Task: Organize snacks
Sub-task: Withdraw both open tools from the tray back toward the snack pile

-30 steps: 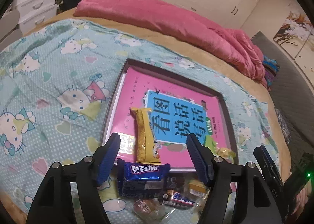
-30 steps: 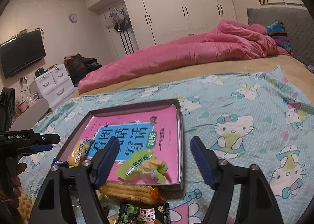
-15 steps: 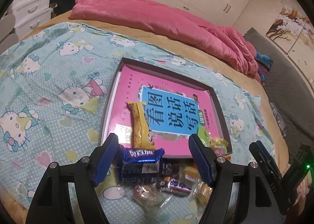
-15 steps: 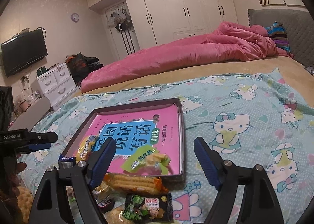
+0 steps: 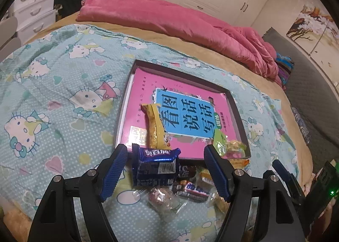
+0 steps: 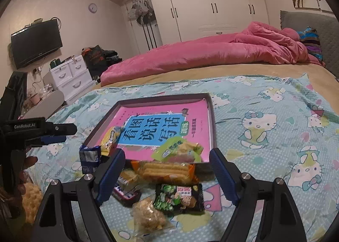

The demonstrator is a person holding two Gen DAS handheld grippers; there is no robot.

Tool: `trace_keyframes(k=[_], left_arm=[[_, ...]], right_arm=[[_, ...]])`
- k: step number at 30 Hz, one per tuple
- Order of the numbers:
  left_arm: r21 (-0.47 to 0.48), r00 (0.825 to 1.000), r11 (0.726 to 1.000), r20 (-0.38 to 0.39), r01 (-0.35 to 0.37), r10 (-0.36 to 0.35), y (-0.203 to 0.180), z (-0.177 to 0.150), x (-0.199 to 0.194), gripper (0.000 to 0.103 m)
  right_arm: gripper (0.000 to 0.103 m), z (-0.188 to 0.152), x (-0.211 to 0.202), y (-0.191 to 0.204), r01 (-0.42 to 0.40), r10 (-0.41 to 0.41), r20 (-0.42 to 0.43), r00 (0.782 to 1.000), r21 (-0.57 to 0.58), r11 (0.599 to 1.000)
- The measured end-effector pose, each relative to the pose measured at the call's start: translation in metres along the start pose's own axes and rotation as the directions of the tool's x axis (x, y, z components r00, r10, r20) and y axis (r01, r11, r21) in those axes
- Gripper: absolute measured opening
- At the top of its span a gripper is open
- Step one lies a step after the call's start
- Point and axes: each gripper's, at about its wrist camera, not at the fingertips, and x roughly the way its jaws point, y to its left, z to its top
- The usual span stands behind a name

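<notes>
Left gripper jaws apart, empty, straddling blue pack on bedspread just short of tray; pack's long axis crosswise to fingers. Right gripper apart, farther off.

The bedspread is pale turquoise with white dots, cartoon cats and pastel hearts. The tray has a dark brown rim around a pink book cover with a blue panel of black characters. Among the snacks are a yellow-gold packet, a navy packet with white lettering, a lime-green one, an orange one, and a black-and-green one. The quilt at the far side is pink.
</notes>
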Motion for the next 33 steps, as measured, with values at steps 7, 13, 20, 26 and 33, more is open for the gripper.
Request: trace_keyframes(k=[7, 13, 20, 26, 33], left_arm=[[-0.009, 1.0, 1.0, -0.019, -0.007, 0.007, 0.006, -0.008, -0.004, 0.076], [-0.008, 1.0, 1.0, -0.026, -0.008, 0.008, 0.007, -0.011, -0.007, 0.076], [-0.01, 0.999, 1.0, -0.033, -0.001, 0.001, 0.008, -0.016, -0.01, 0.076], [-0.014, 0.999, 1.0, -0.053, 0.001, -0.002, 0.01, -0.021, -0.008, 0.076], [-0.013, 0.997, 1.0, -0.077, -0.002, 0.001, 0.013, -0.026, -0.004, 0.076]], right_arm=[[0.081, -0.009, -0.005, 0.007, -0.013, 0.013, -0.032, 0.999, 0.002, 1.0], [0.081, -0.014, -0.008, 0.014, -0.02, 0.019, -0.052, 0.998, -0.012, 1.0], [0.081, -0.021, -0.01, 0.017, -0.032, 0.032, -0.08, 0.996, -0.004, 0.999], [0.081, -0.029, -0.009, 0.02, -0.035, 0.035, -0.122, 0.992, 0.001, 0.999], [0.081, -0.037, -0.003, 0.026, -0.036, 0.032, -0.176, 0.984, -0.017, 0.999]])
